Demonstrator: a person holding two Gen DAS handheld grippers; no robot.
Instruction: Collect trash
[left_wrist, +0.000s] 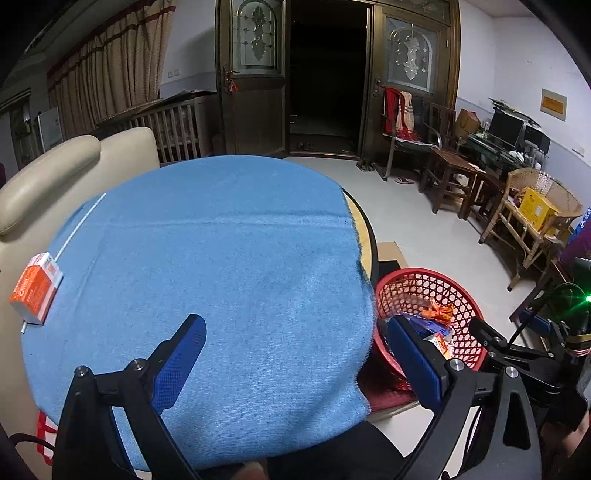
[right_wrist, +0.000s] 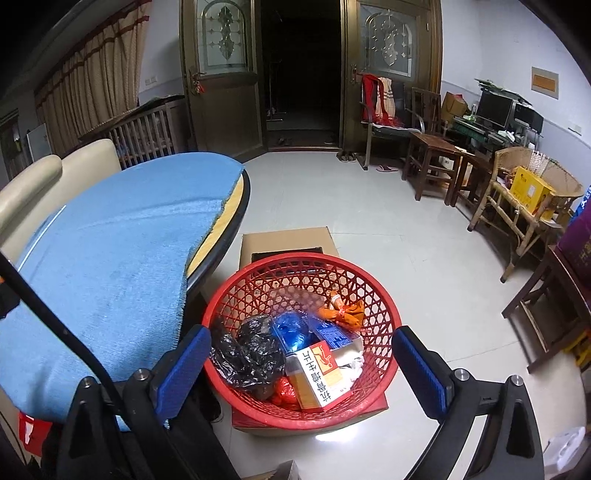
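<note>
The orange-and-white carton (left_wrist: 36, 288) at the tabletop's left edge looks light, stiff and crushable, best pinched across its 2 broad faces, while the left gripper (left_wrist: 291, 354) and right gripper (right_wrist: 304, 363), over the red basket (right_wrist: 258, 273), both gape wide, empty.

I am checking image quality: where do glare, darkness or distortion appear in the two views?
Left wrist view: a green light flare at the right edge, black open doorway, fisheye-bulged blue cloth. Right wrist view: white floor glare below the red plastic mesh basket, dark corners.
</note>
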